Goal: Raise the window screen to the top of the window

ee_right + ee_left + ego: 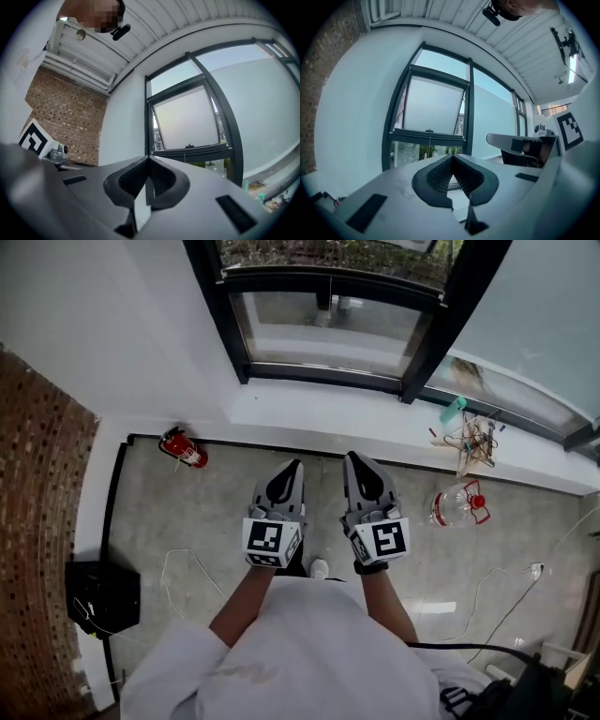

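Soft, even daylight is admitted through the dark-framed glass window (433, 110); both gripper views are bowed and darkened at the edges.

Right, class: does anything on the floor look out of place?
Yes. On the grey floor, the red fire extinguisher lies on its side, and the clear plastic jug with a red handle lies tipped over.

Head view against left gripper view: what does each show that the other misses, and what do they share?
Only the head view: the person's white sleeves, a clear plastic bottle with a red cap on the floor, a tangle of hangers by the sill, and a black box. Only the left gripper view: the slatted ceiling and the pale window screen with its hanging cord. Both: the dark window frame, the left gripper and the right gripper, side by side.
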`<state>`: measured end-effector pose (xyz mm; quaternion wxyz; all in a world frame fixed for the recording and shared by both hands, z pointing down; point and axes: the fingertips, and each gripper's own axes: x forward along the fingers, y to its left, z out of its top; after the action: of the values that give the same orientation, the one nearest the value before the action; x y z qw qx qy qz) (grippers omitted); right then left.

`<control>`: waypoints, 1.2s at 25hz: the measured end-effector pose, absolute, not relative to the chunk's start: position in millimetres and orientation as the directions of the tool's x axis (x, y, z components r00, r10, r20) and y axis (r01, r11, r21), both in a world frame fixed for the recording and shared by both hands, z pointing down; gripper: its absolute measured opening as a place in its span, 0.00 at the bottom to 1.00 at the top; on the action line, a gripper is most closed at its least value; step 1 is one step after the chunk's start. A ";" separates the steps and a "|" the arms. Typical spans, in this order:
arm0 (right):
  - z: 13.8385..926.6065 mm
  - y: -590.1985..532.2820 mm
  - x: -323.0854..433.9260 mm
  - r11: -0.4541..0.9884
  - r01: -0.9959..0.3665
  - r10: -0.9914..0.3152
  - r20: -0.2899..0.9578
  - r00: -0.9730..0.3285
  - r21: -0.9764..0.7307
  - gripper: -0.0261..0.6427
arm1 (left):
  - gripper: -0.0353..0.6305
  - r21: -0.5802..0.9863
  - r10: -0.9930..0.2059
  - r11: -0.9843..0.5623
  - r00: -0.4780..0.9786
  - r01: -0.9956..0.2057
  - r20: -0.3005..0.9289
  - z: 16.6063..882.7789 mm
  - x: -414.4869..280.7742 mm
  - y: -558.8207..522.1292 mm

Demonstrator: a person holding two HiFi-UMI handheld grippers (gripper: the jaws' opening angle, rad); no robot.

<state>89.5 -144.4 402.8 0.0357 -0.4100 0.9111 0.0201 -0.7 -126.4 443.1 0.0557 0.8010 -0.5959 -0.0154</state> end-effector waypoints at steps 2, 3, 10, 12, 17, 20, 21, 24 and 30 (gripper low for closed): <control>411.8 -180.8 83.8 0.637 -0.771 -0.769 -0.063 -0.637 0.010 0.04 | 0.06 0.103 -0.951 -0.305 0.309 -0.947 0.021 444.0 -6.9 -165.1; 415.4 -200.5 77.2 0.628 -0.778 -0.776 -0.054 -0.628 0.016 0.04 | 0.06 0.100 -0.948 -0.315 0.318 -0.944 0.011 444.4 -12.8 -186.1; 402.6 -342.9 31.8 0.567 -0.822 -0.822 -0.032 -0.569 0.045 0.04 | 0.06 0.089 -0.924 -0.382 0.377 -0.920 -0.066 411.9 -50.5 -335.0; 401.8 -377.6 22.7 0.540 -0.842 -0.841 -0.025 -0.540 0.014 0.04 | 0.06 0.081 -0.914 -0.404 0.398 -0.911 -0.079 401.4 -61.9 -369.0; 432.9 -423.2 2.2 0.524 -0.852 -0.851 0.045 -0.524 -0.021 0.04 | 0.06 0.164 -0.906 -0.423 0.413 -0.891 -0.091 403.9 -88.0 -425.3; 438.8 -444.8 2.1 0.515 -0.856 -0.854 0.066 -0.517 -0.043 0.04 | 0.06 0.145 -0.909 -0.416 0.411 -0.898 -0.067 414.9 -90.6 -444.5; 437.9 -454.3 1.0 0.515 -0.856 -0.853 0.067 -0.517 -0.042 0.04 | 0.06 0.142 -0.913 -0.409 0.405 -0.901 -0.055 418.8 -92.6 -451.9; 431.4 -484.8 -4.6 0.532 -0.846 -0.844 0.053 -0.533 -0.043 0.04 | 0.06 0.153 -0.927 -0.373 0.373 -0.915 -0.031 425.1 -100.0 -477.0; 432.2 -553.3 -14.6 0.586 -0.807 -0.807 0.032 -0.589 -0.073 0.04 | 0.06 0.120 -0.936 -0.351 0.350 -0.929 -0.033 416.3 -89.7 -533.4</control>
<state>-14.6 -553.3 432.2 0.0020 -0.4533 0.8905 -0.0397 -89.7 -533.4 416.3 0.0398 0.8206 -0.5681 -0.0479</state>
